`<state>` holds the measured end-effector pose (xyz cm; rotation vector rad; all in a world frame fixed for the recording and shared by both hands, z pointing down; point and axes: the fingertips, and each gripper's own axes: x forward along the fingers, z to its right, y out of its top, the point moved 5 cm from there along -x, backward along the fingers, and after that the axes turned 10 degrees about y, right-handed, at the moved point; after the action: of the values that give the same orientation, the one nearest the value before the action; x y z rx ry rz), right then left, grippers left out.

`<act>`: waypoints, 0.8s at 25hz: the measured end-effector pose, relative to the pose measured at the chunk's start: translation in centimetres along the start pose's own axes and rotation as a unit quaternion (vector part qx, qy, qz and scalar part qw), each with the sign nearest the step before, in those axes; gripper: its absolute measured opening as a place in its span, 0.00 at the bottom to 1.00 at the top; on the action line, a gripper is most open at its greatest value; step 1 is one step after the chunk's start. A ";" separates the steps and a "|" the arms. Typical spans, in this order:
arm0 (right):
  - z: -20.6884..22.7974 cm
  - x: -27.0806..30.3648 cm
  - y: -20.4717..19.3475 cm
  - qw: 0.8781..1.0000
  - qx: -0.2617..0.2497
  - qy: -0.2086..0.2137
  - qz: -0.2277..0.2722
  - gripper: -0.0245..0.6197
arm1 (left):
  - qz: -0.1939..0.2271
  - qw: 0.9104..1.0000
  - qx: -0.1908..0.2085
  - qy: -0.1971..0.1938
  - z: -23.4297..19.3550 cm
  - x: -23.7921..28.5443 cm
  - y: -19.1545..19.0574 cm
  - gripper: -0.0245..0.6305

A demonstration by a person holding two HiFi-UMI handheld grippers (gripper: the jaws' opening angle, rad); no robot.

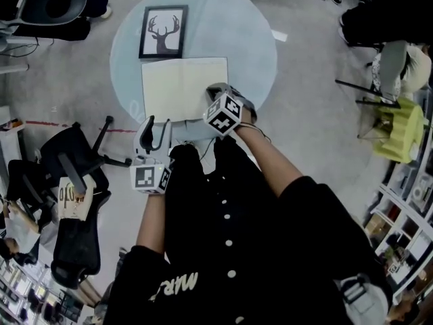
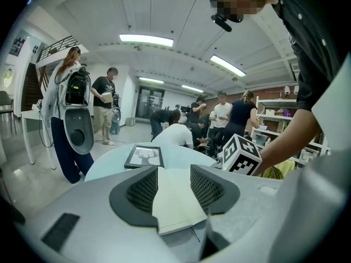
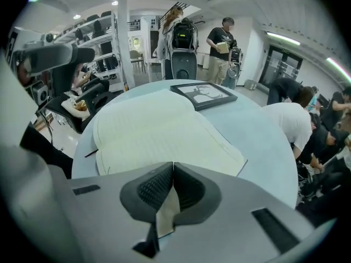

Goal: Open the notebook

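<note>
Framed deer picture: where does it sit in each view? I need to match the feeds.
Head view: the framed deer picture is upper left of centre, on the round table, just beyond the open notebook.
Left gripper view: the picture is near centre, beyond the notebook's far edge.
Right gripper view: the picture is upper right of centre, past the notebook's far corner.
Shared landmark: the notebook's cream pages, seen in all three.
</note>
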<state>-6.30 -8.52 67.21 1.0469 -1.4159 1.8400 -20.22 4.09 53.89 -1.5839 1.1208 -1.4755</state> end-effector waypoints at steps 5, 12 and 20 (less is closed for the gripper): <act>-0.1 -0.7 0.4 0.998 0.053 -0.011 0.011 0.06 | 0.010 1.000 0.019 -0.018 -1.2 -0.3 2.3 0.32; -1.2 -3.8 2.3 0.992 0.076 -0.073 0.062 0.05 | 0.021 0.997 0.035 -0.058 -3.8 -0.5 4.6 0.32; -2.1 -7.5 5.4 0.976 0.103 -0.110 0.156 0.05 | 0.048 0.995 0.037 -0.079 -5.5 -1.2 8.0 0.32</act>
<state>-7.30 -7.77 57.83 1.2169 -1.6205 2.1892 -26.73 2.45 46.78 -1.5439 1.0251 -1.2899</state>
